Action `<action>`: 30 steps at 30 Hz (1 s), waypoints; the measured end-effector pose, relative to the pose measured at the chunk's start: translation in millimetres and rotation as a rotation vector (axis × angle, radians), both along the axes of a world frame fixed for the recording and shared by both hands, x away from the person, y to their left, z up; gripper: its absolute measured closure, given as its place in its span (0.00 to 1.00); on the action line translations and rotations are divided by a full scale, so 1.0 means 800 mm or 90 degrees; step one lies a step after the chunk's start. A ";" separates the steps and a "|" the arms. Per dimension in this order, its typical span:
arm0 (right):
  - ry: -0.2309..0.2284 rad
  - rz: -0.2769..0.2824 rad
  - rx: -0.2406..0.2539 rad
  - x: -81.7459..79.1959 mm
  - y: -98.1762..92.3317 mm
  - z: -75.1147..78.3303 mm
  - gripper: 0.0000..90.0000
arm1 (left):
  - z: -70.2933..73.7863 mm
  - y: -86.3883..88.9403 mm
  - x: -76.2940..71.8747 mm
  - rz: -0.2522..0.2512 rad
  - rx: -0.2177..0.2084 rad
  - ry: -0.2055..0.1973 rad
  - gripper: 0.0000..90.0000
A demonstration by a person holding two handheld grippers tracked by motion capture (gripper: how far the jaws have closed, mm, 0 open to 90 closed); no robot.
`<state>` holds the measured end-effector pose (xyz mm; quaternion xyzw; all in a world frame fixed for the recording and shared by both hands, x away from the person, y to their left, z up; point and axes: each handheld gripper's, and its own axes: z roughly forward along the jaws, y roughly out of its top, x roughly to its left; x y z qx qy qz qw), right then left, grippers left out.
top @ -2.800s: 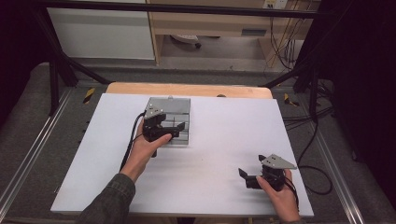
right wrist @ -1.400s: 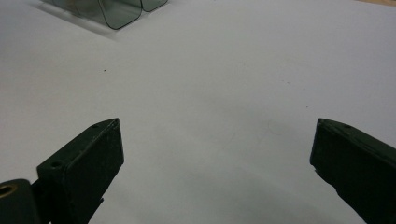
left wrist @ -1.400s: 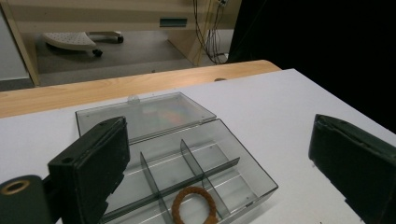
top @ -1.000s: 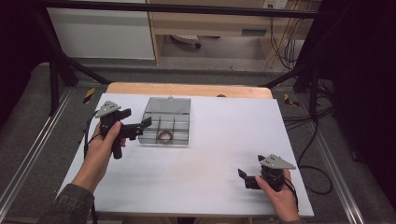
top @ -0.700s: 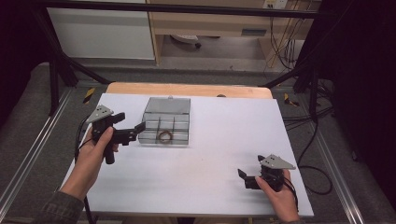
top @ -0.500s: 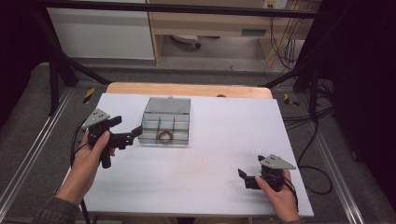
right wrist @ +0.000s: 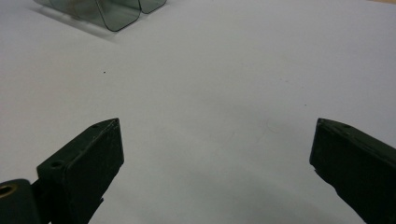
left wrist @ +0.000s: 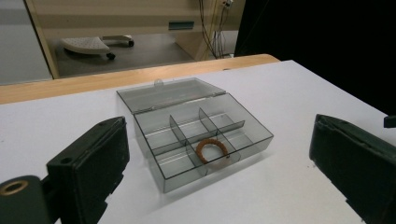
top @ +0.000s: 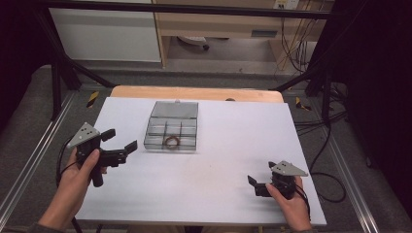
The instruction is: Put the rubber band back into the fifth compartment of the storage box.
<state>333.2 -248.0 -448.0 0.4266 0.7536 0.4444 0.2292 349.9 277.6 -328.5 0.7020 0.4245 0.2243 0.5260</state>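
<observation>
A clear grey compartment box lies on the white table with its lid laid open at the back. A brown ring rests in its near middle compartment. My left gripper hangs left of the box, apart from it, open and with nothing in it. The left gripper view looks between the spread jaws of the left gripper at the box and ring. My right gripper rests open near the table's front right. In its own view the right gripper has bare table between its jaws, and a box corner shows at top left.
A wooden strip runs along the table's far edge. Black frame legs and metal rails flank the table, with cables at the right. The other compartments of the box hold nothing.
My left gripper has drawn away from over the box, moving left and toward the near edge with its jaws open. The ring now shows in the box. The right gripper has stayed put.
</observation>
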 end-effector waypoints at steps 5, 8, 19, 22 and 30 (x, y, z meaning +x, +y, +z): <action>0.002 -0.004 0.006 0.000 -0.002 0.000 0.04 | -0.004 0.010 -0.014 0.003 0.011 -0.005 0.05; 0.002 -0.008 0.009 0.000 -0.004 0.001 0.04 | -0.008 0.015 -0.021 0.007 0.006 -0.007 0.05; 0.001 -0.013 0.019 0.000 -0.006 0.001 0.04 | -0.046 0.033 -0.045 0.025 0.000 0.005 0.06; 0.001 -0.015 0.020 -0.001 -0.006 0.001 0.04 | -0.054 0.037 -0.051 0.026 0.004 0.006 0.06; 0.002 -0.012 0.019 -0.001 -0.004 0.001 0.04 | -0.078 0.052 -0.065 0.034 0.000 0.019 0.06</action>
